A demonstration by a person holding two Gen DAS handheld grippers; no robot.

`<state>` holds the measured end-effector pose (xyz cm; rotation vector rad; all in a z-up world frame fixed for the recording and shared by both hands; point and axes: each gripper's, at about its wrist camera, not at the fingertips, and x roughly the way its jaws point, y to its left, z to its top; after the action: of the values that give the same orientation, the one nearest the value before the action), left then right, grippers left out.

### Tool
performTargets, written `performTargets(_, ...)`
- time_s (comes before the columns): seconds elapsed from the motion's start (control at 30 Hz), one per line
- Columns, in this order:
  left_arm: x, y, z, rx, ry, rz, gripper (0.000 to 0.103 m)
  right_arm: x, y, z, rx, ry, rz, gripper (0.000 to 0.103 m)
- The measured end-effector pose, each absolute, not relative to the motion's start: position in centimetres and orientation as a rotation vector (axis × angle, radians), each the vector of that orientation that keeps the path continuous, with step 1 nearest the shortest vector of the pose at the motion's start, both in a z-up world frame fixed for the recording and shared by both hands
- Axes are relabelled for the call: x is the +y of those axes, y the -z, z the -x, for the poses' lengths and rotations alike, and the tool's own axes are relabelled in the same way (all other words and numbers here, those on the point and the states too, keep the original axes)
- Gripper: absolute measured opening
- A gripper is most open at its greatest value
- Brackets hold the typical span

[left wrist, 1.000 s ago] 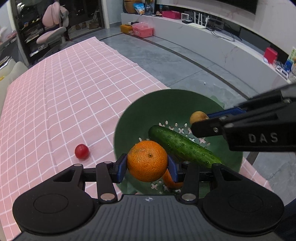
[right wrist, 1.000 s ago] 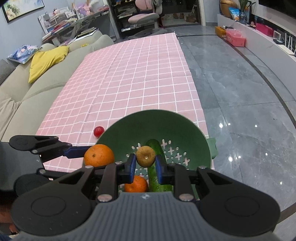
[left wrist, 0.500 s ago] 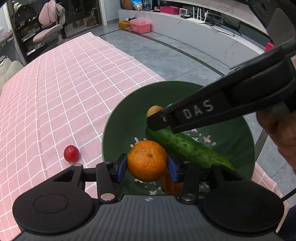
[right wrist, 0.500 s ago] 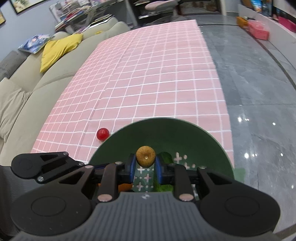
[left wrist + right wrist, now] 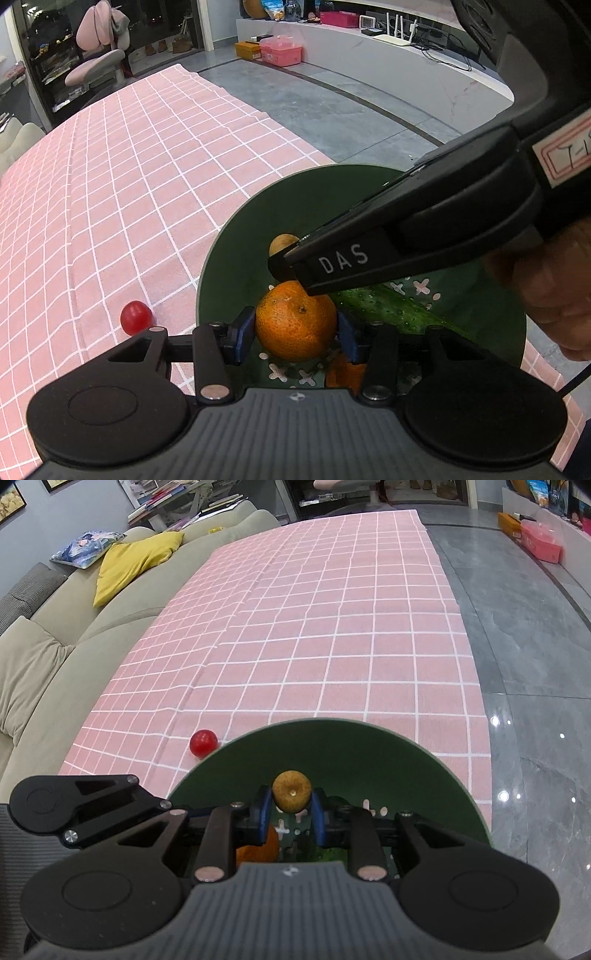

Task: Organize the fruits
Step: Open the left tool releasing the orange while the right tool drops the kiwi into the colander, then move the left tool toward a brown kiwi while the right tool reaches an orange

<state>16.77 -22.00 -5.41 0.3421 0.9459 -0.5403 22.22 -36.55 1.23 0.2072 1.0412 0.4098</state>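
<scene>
Two tools work over one green colander [image 5: 229,258], the landmark for everything here. From the left wrist view, the left tool [image 5: 295,334] has a mandarin orange [image 5: 295,321] between its blue pads low inside the colander; its jaws have just been opening, and the pads look slightly clear of the peel, so I judge this a release. A cucumber [image 5: 391,310] lies across the colander floor, and a cherry tomato [image 5: 136,317] sits on the desk [image 5: 129,184] just outside the rim. From the right wrist view, the right tool [image 5: 291,808] pinches a small brown fruit [image 5: 291,792] narrowly, held above the colander's interior, probably to drop it in.
</scene>
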Motion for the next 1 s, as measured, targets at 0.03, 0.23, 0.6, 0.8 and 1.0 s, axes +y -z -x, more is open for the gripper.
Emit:
performTargets(0.03, -22.0, 5.4, -16.8, 0.945, 0.537, -0.344, 0.057, -36.5, -1.3, -22.2, 1.038, -0.407, -0.206, 0.022)
performTargets(0.23, -21.6, 3.7, -16.2, 0.881, 0.52, -0.34, 0.071, -37.3, -2.0, -21.9, 1.016, -0.382, -0.228, 0.031)
performTargets(0.6, -15.9, -0.3, -14.2, 0.847, 0.446, -0.229, 0.072, -38.9, -5.2, -19.5, 0.934, -0.335, -0.279, 0.031)
performTargets(0.8, -11.1, -1.5, -12.0, 0.858, 0.369, -0.188, 0.073, -38.8, -6.9, -17.3, 0.894, -0.312, -0.285, 0.031)
performTargets(1.0, -5.9, -1.6, -9.3, 0.876, 0.293, -0.146, 0.073, -37.9, -7.7, -14.5, 0.883, -0.299, -0.257, 0.031)
